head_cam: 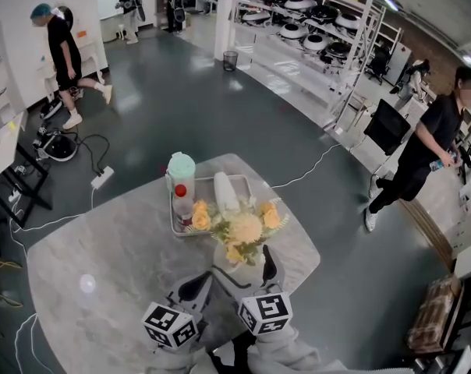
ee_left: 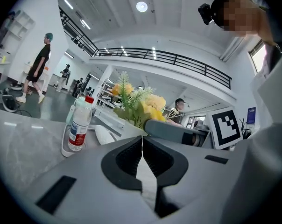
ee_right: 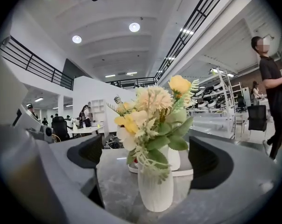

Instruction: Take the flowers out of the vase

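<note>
A bunch of yellow and cream flowers (head_cam: 243, 228) stands upright in a white ribbed vase (head_cam: 229, 260) near the front of the marble table (head_cam: 103, 271). In the right gripper view the flowers (ee_right: 152, 111) and the vase (ee_right: 155, 188) sit between my right gripper's jaws, with a gap on each side. My right gripper (head_cam: 247, 276) (ee_right: 149, 161) is open around the vase and touches nothing. My left gripper (head_cam: 195, 288) (ee_left: 142, 146) is shut and empty, just left of the vase.
Behind the flowers a tray (head_cam: 208, 180) holds a red-capped bottle (head_cam: 183, 203) (ee_left: 78, 125), a green-lidded container (head_cam: 181, 166) and a white object (head_cam: 225, 192). A person (head_cam: 423, 150) walks at the right. A power strip (head_cam: 102, 178) and cables lie on the floor to the left.
</note>
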`<state>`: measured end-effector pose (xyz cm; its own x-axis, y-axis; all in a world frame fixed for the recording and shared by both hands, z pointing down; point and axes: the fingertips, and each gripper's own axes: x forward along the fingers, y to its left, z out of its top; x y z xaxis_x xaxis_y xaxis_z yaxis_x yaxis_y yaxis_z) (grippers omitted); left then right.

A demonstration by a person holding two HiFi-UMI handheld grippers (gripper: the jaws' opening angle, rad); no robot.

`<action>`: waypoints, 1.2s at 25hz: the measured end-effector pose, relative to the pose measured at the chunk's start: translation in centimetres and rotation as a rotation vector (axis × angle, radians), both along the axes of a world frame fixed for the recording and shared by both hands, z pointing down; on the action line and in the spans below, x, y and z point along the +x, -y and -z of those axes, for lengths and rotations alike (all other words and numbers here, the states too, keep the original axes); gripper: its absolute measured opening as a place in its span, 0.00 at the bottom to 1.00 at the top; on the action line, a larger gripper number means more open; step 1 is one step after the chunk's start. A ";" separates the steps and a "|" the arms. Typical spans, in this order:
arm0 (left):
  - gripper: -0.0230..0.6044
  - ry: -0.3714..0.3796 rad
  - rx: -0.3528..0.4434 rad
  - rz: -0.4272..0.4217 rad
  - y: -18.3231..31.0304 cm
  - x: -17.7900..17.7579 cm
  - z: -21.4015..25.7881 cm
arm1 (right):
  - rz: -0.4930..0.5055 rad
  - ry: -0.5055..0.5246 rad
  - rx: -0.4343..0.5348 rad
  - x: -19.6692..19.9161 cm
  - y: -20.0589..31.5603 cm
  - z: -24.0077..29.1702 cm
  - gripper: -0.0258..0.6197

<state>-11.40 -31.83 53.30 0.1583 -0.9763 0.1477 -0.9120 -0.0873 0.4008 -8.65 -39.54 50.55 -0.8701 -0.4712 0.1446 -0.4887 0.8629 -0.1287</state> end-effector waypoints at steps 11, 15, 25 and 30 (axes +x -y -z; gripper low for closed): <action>0.05 -0.014 -0.020 0.011 0.9 -2.0 -0.5 | -0.009 0.014 0.037 -1.8 2.0 0.7 0.93; 0.05 -0.021 -0.030 0.005 1.2 -1.9 -1.0 | -0.007 0.016 0.047 -1.7 2.2 0.6 0.93; 0.05 -0.026 -0.050 -0.011 1.4 -1.9 -2.0 | -0.048 0.022 0.116 -0.4 2.2 0.9 0.47; 0.05 -0.022 -0.056 -0.025 1.9 -1.5 -1.6 | -0.066 0.009 0.128 -0.2 2.5 1.4 0.29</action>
